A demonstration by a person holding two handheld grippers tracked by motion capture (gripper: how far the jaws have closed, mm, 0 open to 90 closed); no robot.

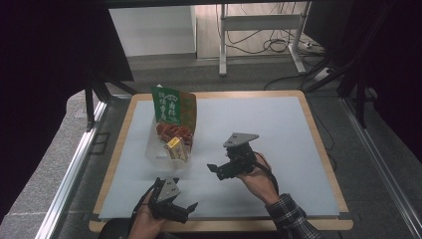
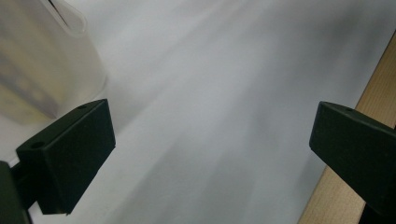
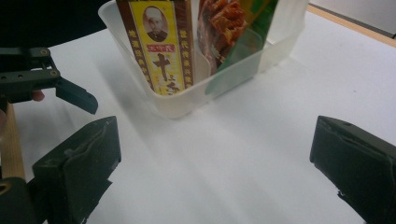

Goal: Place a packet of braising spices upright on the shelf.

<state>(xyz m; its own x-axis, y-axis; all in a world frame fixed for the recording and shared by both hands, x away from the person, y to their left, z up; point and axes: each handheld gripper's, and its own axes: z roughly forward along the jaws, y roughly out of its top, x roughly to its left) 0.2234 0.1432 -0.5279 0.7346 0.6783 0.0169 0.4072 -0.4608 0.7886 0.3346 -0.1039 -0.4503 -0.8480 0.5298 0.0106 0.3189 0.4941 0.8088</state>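
Observation:
A clear plastic bin [image 1: 158, 152] stands left of centre on the table and holds a green snack bag [image 1: 174, 105] and a yellow box [image 1: 175, 148]. In the right gripper view the bin [image 3: 187, 100] is just ahead, with the yellow box [image 3: 163, 51] and the snack bag [image 3: 229, 28] upright inside. My right gripper [image 1: 215, 170] [image 3: 212, 163] is open with nothing in it, a short way right of the bin and pointing at it. My left gripper [image 1: 185, 206] [image 2: 205, 140] is open and holds nothing near the table's front edge, below the bin. The bin [image 2: 42, 70] is blurred at its left.
The table has a pale mat [image 1: 278, 129] with a wooden border [image 2: 345, 186]. The left gripper [image 3: 46, 81] appears at the left of the right gripper view. Dark curtains flank the table; a metal stand and cables [image 1: 268, 40] sit on the floor beyond.

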